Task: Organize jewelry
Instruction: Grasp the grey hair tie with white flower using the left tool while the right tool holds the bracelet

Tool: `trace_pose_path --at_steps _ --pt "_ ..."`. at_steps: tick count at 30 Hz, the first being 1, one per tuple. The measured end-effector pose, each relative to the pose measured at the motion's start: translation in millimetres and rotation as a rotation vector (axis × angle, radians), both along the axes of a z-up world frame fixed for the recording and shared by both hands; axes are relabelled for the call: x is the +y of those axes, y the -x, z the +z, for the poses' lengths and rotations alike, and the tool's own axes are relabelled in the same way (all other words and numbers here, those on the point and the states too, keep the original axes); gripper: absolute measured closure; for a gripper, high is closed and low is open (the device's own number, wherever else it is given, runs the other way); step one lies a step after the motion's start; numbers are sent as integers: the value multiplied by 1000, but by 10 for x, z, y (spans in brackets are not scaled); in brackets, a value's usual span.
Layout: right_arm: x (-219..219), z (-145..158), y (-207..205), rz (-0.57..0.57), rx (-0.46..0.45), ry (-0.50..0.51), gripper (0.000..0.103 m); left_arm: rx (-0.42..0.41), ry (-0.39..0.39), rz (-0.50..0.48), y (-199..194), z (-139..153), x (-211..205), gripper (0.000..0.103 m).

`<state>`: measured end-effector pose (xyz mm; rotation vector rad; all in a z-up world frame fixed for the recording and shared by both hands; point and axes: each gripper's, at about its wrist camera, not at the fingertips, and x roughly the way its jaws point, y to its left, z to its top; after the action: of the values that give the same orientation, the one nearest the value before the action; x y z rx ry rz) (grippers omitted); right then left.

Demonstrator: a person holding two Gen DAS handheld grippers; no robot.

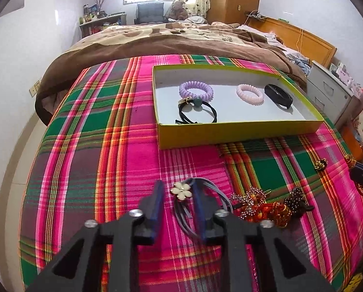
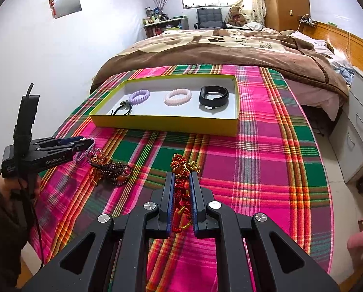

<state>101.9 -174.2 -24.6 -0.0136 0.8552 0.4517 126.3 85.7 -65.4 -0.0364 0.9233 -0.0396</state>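
Observation:
A yellow-walled box (image 1: 230, 133) (image 2: 162, 124) lies on the plaid cloth and holds a purple coil tie (image 1: 196, 89), a pink coil tie (image 1: 250, 93), a black band (image 1: 278, 95) and a black hair elastic (image 1: 198, 114). My left gripper (image 1: 177, 189) is open around a white flower tie with grey cords (image 1: 181, 191). My right gripper (image 2: 181, 177) is shut on a red beaded ornament with gold bells (image 2: 181, 170).
A heap of beaded jewelry (image 1: 266, 205) (image 2: 110, 168) lies on the cloth right of the left gripper. A brown blanket (image 1: 157, 41) covers the bed beyond the box. White drawers (image 2: 361, 126) stand at the right.

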Motion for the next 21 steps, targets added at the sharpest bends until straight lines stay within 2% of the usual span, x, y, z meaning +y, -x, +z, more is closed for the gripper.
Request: trace_pose_path --at_steps 12,21 --pt "26 -26 -40 -10 5 7 91 -18 34 0 80 74 53 86" --pt "109 79 -148 1 -16 -1 91 -98 102 -17 130 435 62 86"
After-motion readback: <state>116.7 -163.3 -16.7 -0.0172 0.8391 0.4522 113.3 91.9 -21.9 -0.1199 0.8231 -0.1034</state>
